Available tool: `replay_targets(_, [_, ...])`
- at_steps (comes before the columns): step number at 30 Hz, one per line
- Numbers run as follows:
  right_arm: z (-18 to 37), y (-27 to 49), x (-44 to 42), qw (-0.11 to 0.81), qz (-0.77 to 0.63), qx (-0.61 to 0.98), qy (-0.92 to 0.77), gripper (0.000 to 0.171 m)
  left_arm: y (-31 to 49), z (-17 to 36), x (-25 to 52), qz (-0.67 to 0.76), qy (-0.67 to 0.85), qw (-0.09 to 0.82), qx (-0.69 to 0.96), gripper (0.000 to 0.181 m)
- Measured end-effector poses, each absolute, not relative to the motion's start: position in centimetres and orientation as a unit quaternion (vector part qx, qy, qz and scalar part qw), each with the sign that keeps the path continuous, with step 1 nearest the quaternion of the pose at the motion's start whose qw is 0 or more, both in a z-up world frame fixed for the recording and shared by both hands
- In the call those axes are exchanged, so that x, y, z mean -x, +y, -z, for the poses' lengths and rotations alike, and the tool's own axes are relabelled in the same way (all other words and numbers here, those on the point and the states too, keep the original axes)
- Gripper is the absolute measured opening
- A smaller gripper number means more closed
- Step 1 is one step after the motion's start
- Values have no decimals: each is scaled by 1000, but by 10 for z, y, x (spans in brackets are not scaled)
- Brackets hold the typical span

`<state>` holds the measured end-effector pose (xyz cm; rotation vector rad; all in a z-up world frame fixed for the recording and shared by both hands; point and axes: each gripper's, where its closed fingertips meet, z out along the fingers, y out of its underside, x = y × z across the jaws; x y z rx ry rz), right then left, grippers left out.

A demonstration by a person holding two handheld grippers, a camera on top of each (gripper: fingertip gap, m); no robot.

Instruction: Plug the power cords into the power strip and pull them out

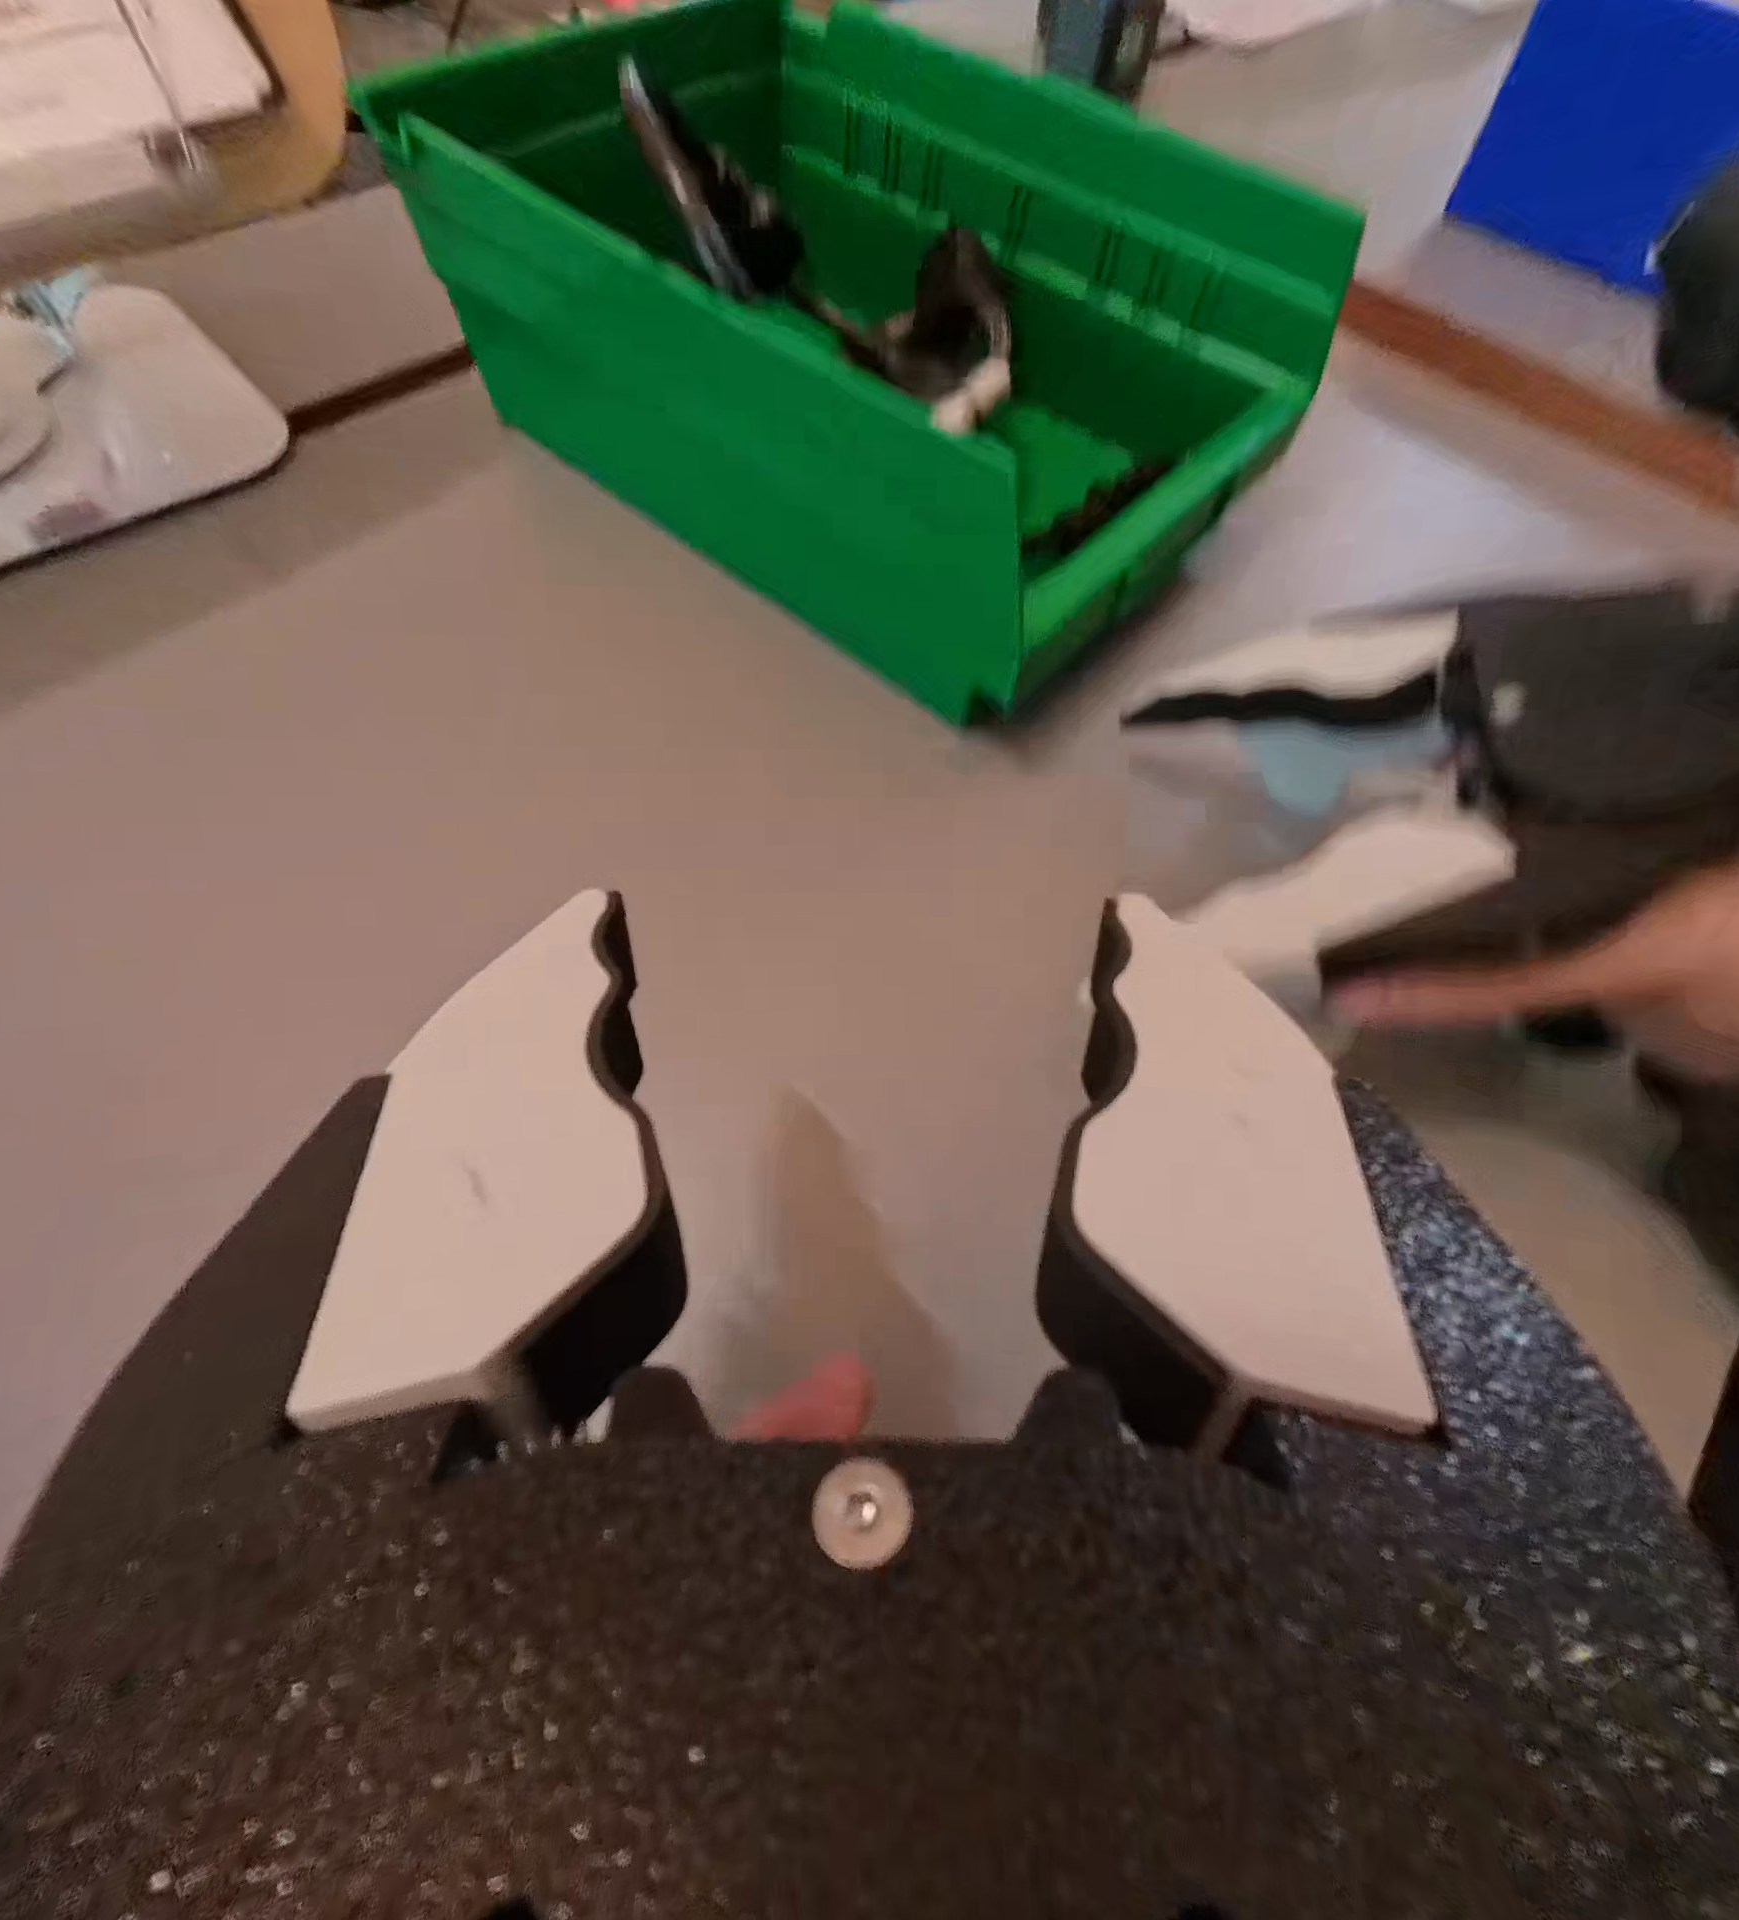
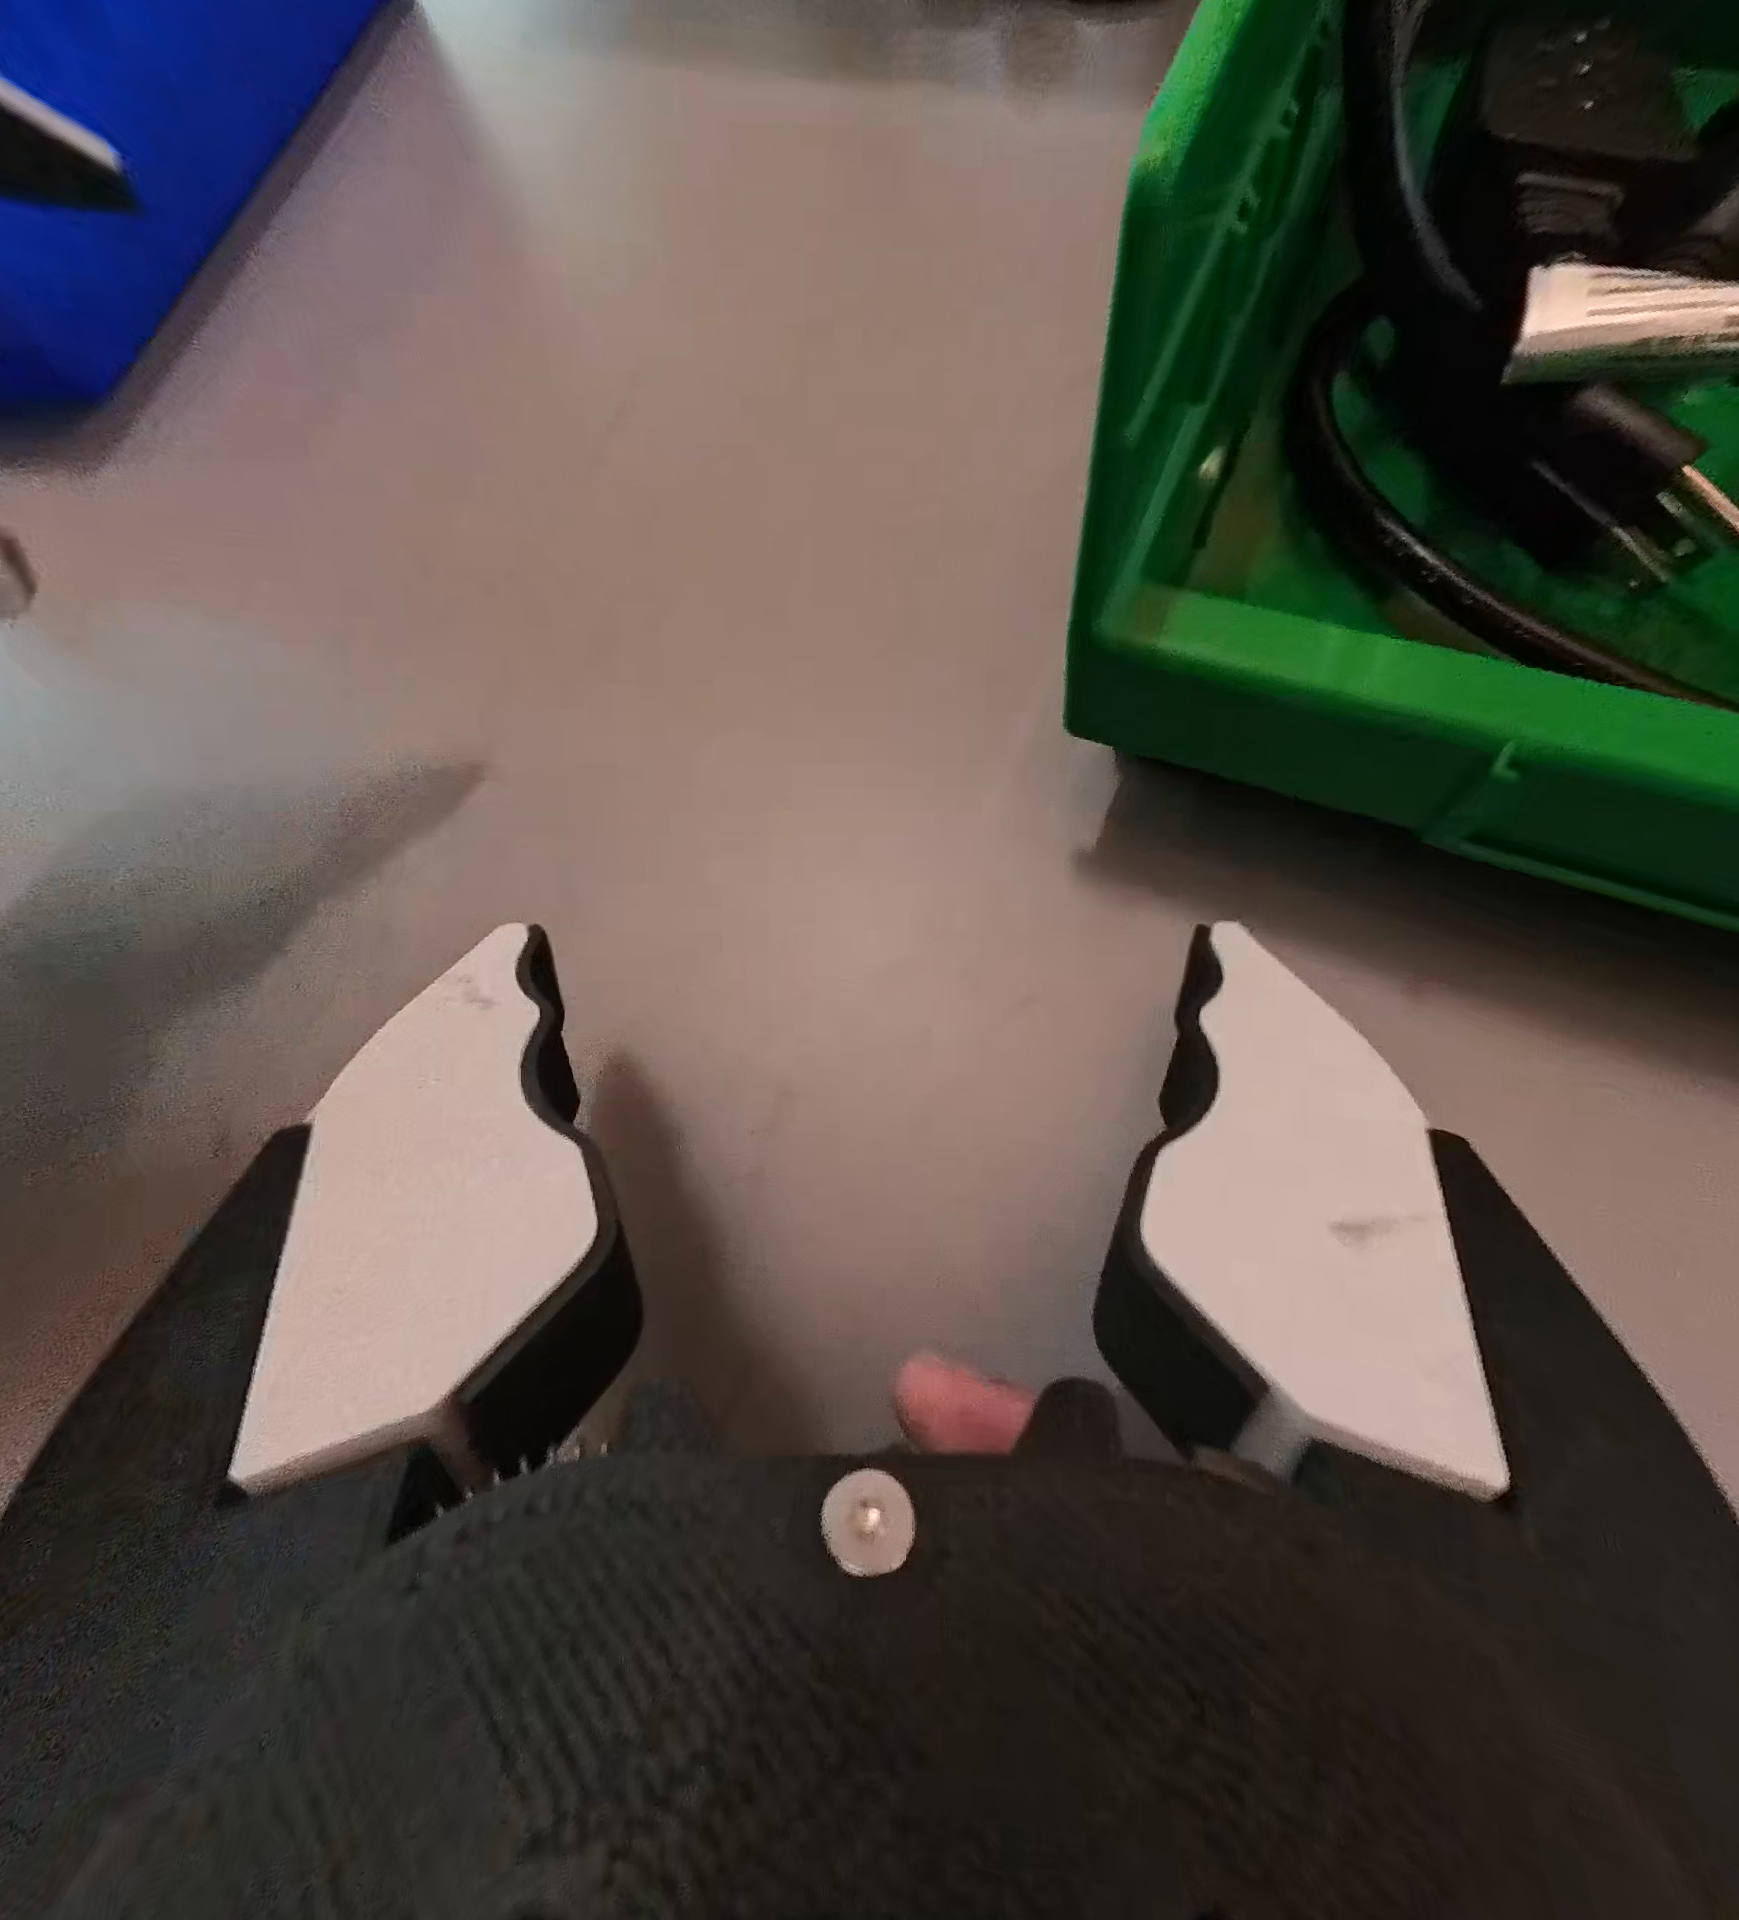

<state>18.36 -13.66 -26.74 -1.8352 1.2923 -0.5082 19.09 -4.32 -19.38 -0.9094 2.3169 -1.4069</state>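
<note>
A green plastic bin [image 1: 740, 436] stands on the grey table ahead of my left gripper [image 1: 863, 914], which is open and empty above bare tabletop. Black power cords [image 1: 938, 312] lie inside the bin. In the right wrist view the same bin [image 2: 1364, 686] is at the upper right, holding coiled black cords [image 2: 1364, 499] and a black plug [image 2: 1634, 468] with metal prongs. My right gripper [image 2: 870, 940] is open and empty over the table, left of the bin. It also shows blurred at the right of the left wrist view [image 1: 1613, 727], held by a hand. I cannot make out a power strip.
A blue box [image 2: 117, 208] sits at the far left in the right wrist view and shows in the left wrist view [image 1: 1623, 125]. A white stand base [image 1: 86, 436] and a cardboard box [image 1: 283, 94] are at the left. Grey tabletop [image 1: 429, 779] lies between the grippers and the bin.
</note>
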Motion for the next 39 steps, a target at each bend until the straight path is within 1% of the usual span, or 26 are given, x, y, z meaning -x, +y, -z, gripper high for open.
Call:
replay_targets(3, [259,-147,-184,427,219,716,507,109,-86,171,-225,493,792,136,333,84])
replay_targets(5, [258,-166,-186,409,248,714,511,110,-115,171,-241,477,801,114,342,84])
replay_targets(8, [256,-206,-187,376,290,695,540,113,-144,185,-266,438,814,111,366,84])
replay_targets(12, [252,-259,-184,371,302,653,588,112,-169,210,-285,388,828,106,391,83])
replay_targets(14, [248,-279,-182,384,301,625,610,111,-174,221,-297,363,833,129,398,78])
replay_targets(16, [245,-295,-180,392,301,604,625,109,-177,230,-307,337,841,151,395,69])
replay_targets(18, [245,-306,-178,393,302,593,634,107,-184,240,-311,320,850,148,391,63])
replay_targets(19, [245,-310,-177,393,303,590,637,107,-183,243,-316,307,855,164,385,64])
replay_targets(21, [244,-314,-176,393,304,588,638,104,-175,244,-332,285,851,220,382,48])
replay_targets(22, [243,-315,-176,392,308,589,636,104,-171,243,-339,289,845,229,387,43])
replay_targets(24, [238,-317,-176,385,321,593,630,104,-165,242,-350,316,826,216,414,25])
replay_targets(25, [236,-317,-176,383,327,597,624,103,-160,241,-354,328,823,209,415,22])
replay_targets(28, [227,-310,-174,391,336,615,597,102,-141,242,-354,333,835,196,392,20])
replay_targets(30, [221,-307,-173,396,342,625,580,93,-124,242,-346,334,844,183,378,19])
replay_targets(32, [213,-302,-172,408,343,628,567,92,-103,243,-332,325,857,176,359,18])
replay_targets(35, [200,-294,-171,422,342,626,559,92,-67,242,-300,334,865,165,336,18])
replay_targets(39, [182,-274,-167,433,349,638,532,97,-8,242,-240,336,877,159,305,19])
